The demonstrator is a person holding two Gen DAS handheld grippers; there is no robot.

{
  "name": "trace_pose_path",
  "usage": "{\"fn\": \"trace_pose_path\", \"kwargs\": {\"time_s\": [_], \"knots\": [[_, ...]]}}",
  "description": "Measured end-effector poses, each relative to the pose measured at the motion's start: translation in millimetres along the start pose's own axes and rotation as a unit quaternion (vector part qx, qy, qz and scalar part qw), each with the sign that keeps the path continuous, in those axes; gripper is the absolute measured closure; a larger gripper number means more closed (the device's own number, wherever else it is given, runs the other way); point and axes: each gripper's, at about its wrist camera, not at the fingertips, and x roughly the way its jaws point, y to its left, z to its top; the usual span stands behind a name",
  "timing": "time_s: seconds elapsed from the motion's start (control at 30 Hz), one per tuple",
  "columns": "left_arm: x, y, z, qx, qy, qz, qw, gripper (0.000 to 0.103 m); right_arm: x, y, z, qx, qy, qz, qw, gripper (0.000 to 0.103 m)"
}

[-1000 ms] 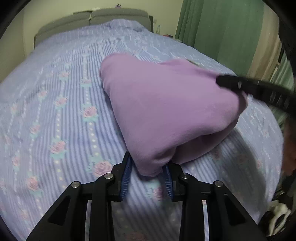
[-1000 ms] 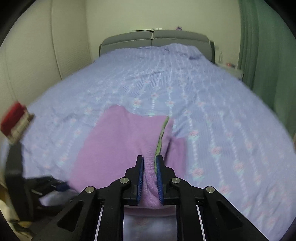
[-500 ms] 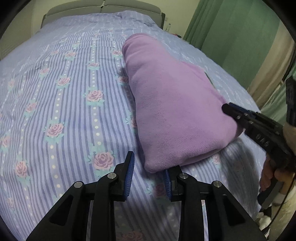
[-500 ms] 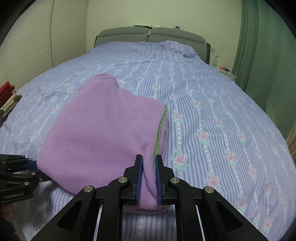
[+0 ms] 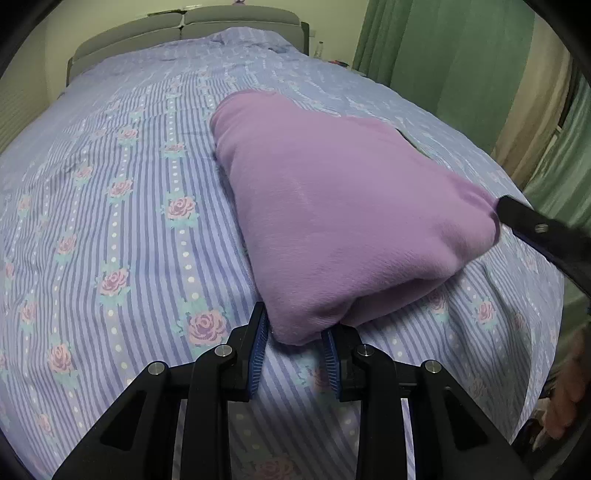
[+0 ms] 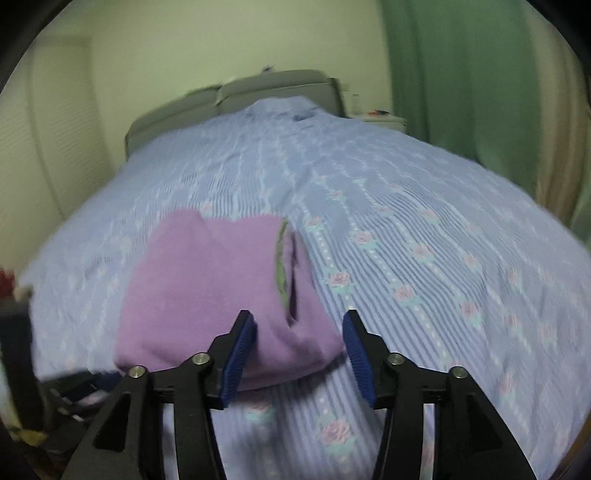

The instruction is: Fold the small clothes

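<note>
A purple fleece garment lies folded in a thick bundle on the bed, resting on the lavender striped bedspread with its pink rose print. A thin green trim runs along one edge of the fold, on the side away from the grey headboard end's left corner.

The left gripper sits at the near corner of the garment. Its blue pads stand apart, and the corner of the fleece pokes between them. The cloth looks loose there, and I see no squeeze on it, though the right pad sits very close to the fabric.

The right gripper is at the other near corner of the garment, beside the green trim. Its jaws are opening, the blue pads well clear of each other, with the folded edge of the fleece lying between them but not pinched. That view is blurred, so finer detail of the cloth is hard to read.

In the left wrist view, one black finger of the right gripper reaches the far right corner of the garment, and part of a hand shows below it at the edge of the bed.

Green curtains hang beyond the garment on the right.
</note>
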Motion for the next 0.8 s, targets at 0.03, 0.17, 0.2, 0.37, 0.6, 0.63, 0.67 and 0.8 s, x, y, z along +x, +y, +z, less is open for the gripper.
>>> {"fn": "trace_pose_path", "kwargs": {"time_s": [0.03, 0.17, 0.2, 0.37, 0.6, 0.63, 0.67, 0.8], "knots": [[0.3, 0.6, 0.3, 0.000, 0.000, -0.001, 1.0000, 0.073, -4.3, -5.1, -0.5, 0.024, 0.002, 0.015, 1.000, 0.049], [1.5, 1.8, 0.3, -0.002, 0.000, -0.003, 1.0000, 0.073, 2.8, -21.1, -4.9, 0.115, 0.051, 0.110, 0.986, 0.048], [0.3, 0.7, 0.0, 0.000, -0.001, -0.003, 1.0000, 0.073, 7.7, -23.6, -5.7, 0.130, 0.061, 0.119, 0.982, 0.048], [-4.7, -4.6, -5.2, 0.021, -0.006, -0.001, 0.9998, 0.073, 38.9, -31.3, -12.0, 0.205, 0.111, 0.153, 0.960, 0.048], [-13.8, -14.9, -9.6, 0.036, -0.015, -0.006, 0.9992, 0.073, 56.9, -31.6, 3.2, 0.230, 0.092, 0.172, 0.953, 0.049], [-15.6, -15.0, -9.1, 0.038, -0.016, -0.006, 0.9991, 0.073, 59.3, -28.2, 6.2, 0.216, 0.096, 0.165, 0.957, 0.049], [-17.3, -15.9, -8.8, 0.041, -0.019, -0.006, 0.9990, 0.073, 61.3, -25.9, 8.5, 0.211, 0.102, 0.160, 0.959, 0.051], [-24.7, -8.9, -9.9, 0.009, -0.041, -0.002, 0.9991, 0.075, 59.1, -26.8, 15.7, 0.197, 0.077, 0.158, 0.965, 0.068]]}}
